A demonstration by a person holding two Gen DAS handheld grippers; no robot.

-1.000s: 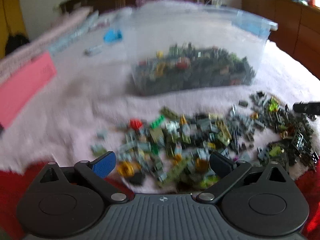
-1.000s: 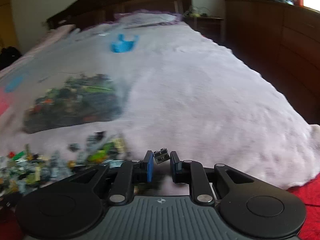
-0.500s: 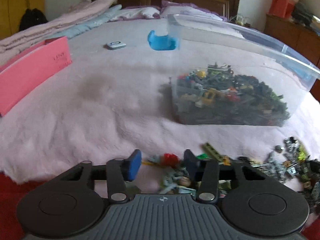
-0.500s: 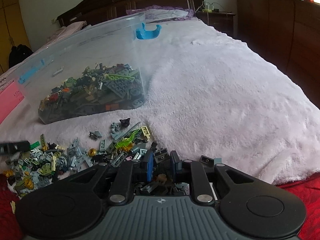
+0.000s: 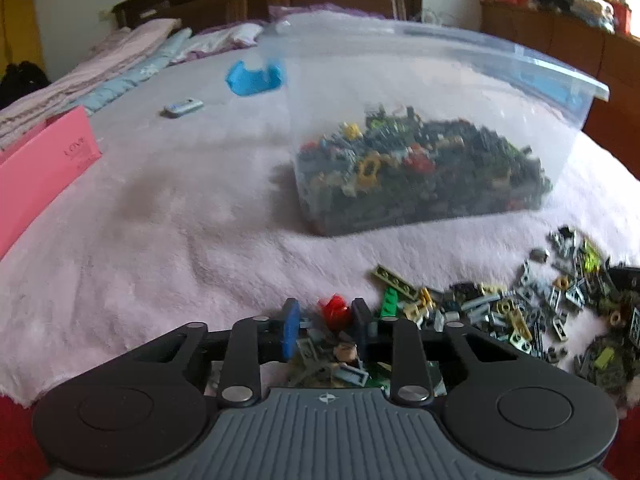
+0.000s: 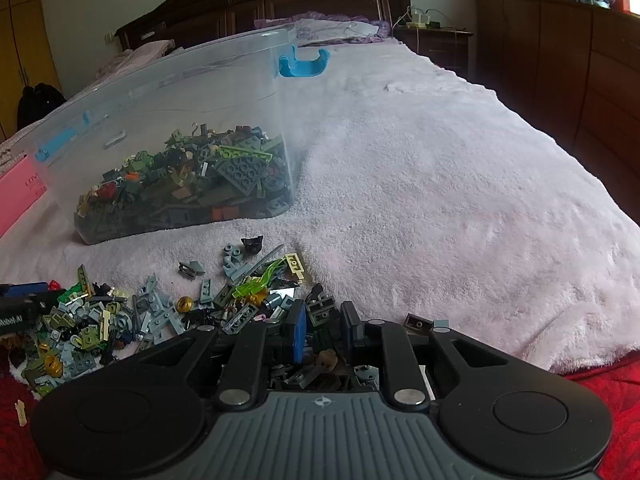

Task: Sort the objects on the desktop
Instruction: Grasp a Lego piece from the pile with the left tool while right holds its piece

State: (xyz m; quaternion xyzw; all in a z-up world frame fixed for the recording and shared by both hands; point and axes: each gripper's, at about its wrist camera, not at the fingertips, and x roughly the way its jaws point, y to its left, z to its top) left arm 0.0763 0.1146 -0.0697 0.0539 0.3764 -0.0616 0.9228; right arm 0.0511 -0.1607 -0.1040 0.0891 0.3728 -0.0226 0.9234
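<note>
So most bricks already fill your clear bin (image 5: 432,128), yet the loose pile (image 6: 120,320) remains: left gripper (image 5: 326,326) just closed around a red piece (image 5: 335,309), right gripper (image 6: 323,330) pinching a grey brick (image 6: 322,314).

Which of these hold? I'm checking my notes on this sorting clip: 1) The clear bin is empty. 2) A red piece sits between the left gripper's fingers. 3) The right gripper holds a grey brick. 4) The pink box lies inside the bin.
1) False: the clear bin holds many bricks.
2) True: the red piece is between the left gripper fingers, which have just been closing.
3) True: the right gripper clamps a grey brick.
4) False: the pink box lies on the bedspread, apart from the bin.
</note>
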